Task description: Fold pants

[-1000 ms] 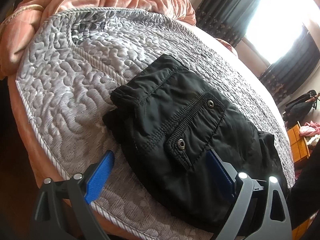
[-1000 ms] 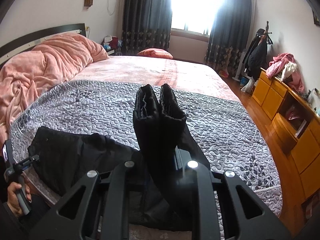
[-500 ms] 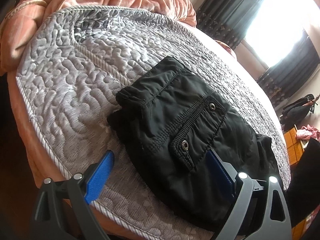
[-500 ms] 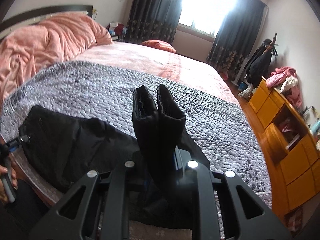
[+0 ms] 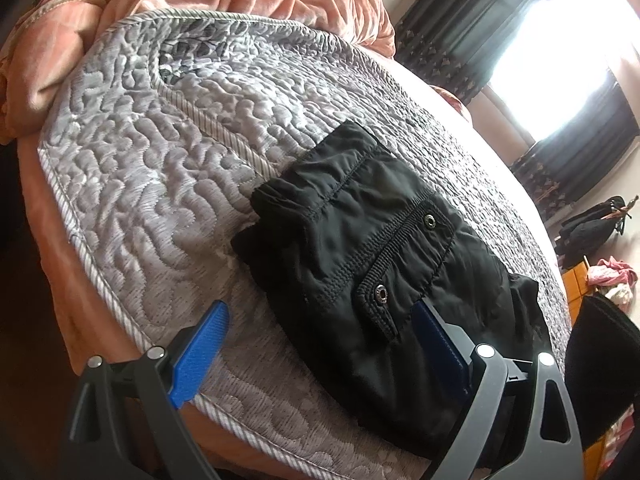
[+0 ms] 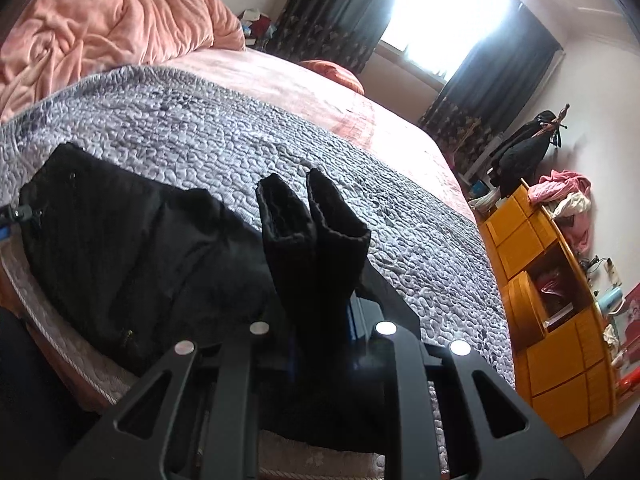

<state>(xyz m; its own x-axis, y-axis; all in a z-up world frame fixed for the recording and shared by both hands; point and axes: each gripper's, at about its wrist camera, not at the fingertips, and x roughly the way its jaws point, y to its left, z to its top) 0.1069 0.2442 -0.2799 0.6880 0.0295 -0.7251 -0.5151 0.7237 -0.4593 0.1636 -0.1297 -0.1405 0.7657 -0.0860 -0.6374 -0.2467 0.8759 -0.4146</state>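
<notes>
Black pants (image 5: 372,264) lie on the grey quilted bedspread (image 5: 152,168), waistband toward the bed corner, a snap pocket facing up. My left gripper (image 5: 320,340) is open just above the bed edge; its right blue pad (image 5: 436,340) is over the pants near the pocket, its left pad (image 5: 200,348) over the quilt. My right gripper (image 6: 320,320) is shut on the two pant leg cuffs (image 6: 316,224) and holds them lifted and upright above the bed. The rest of the pants (image 6: 132,240) spreads flat to the left.
A pink blanket (image 6: 100,32) is heaped at the head of the bed. An orange wooden cabinet (image 6: 560,320) with clothes on top stands at the right. A coat rack (image 6: 532,148) and dark curtains stand by the bright window.
My right gripper has tilted and shifted toward the left with the cuffs still held. My left gripper has shifted slightly; its jaws stay open.
</notes>
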